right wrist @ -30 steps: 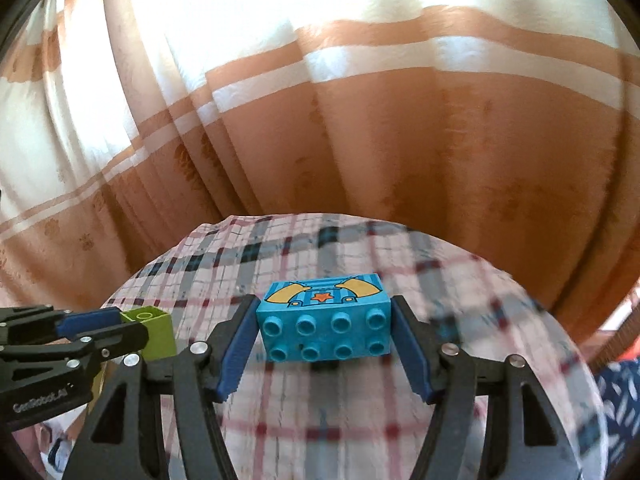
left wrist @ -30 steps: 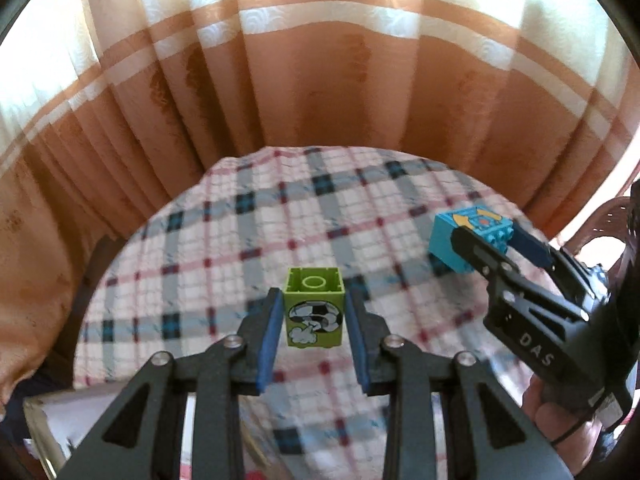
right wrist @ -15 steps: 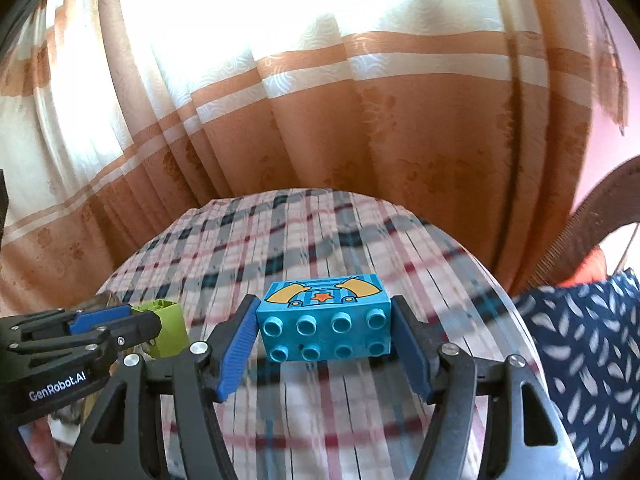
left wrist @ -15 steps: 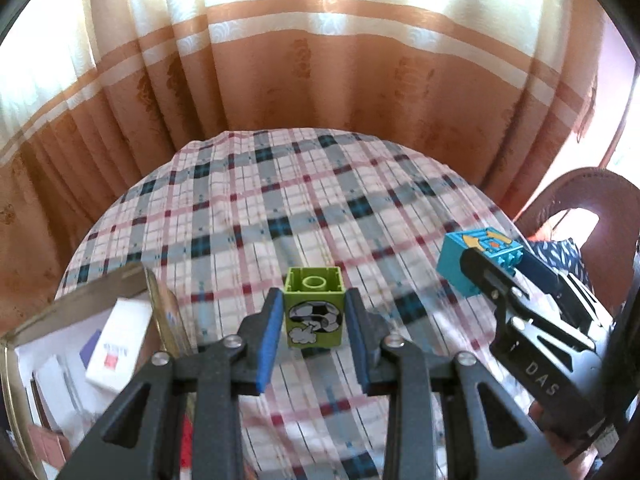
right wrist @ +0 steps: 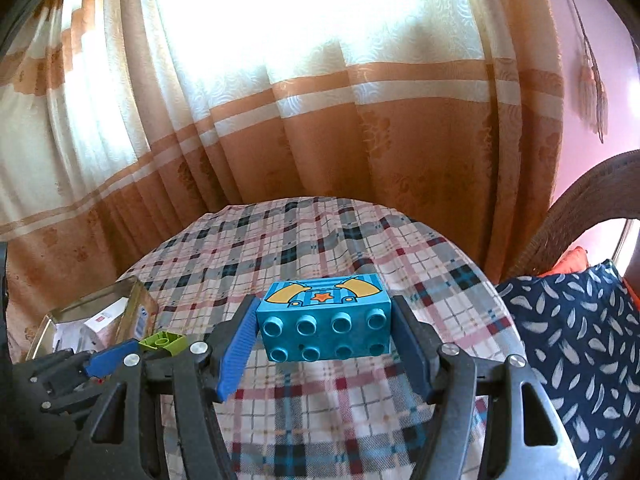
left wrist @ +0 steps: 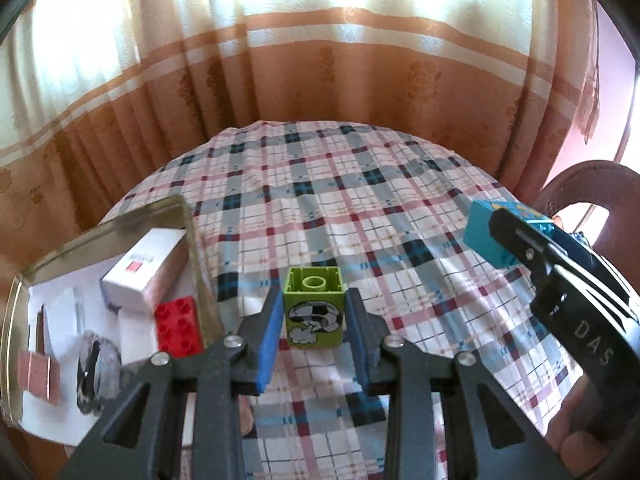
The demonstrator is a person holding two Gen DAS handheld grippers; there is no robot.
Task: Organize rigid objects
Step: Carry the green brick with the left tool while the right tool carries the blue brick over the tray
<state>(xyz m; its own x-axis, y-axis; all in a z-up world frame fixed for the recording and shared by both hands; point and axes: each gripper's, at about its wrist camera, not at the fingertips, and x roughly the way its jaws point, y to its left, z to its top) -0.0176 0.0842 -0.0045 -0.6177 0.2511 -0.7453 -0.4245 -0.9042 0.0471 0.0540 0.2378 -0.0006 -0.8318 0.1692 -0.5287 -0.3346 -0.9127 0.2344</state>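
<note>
Orange-and-cream striped curtains hang behind a round worktop under a plaid cloth. Left tongs pinch a small lime-green square toy brick printed with a football; right tongs clamp a wide turquoise eight-stud toy brick by its ends, both above the cloth. An open metal tin at the worktop's left edge already holds a red studded brick. To do this well, carry each brick level over the rim, lower it beside the red one, then release.

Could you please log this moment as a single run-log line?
left gripper: shut on square green plastic brick | right gripper: shut on rectangular blue plastic brick | open metal tin: holds red brick
</note>
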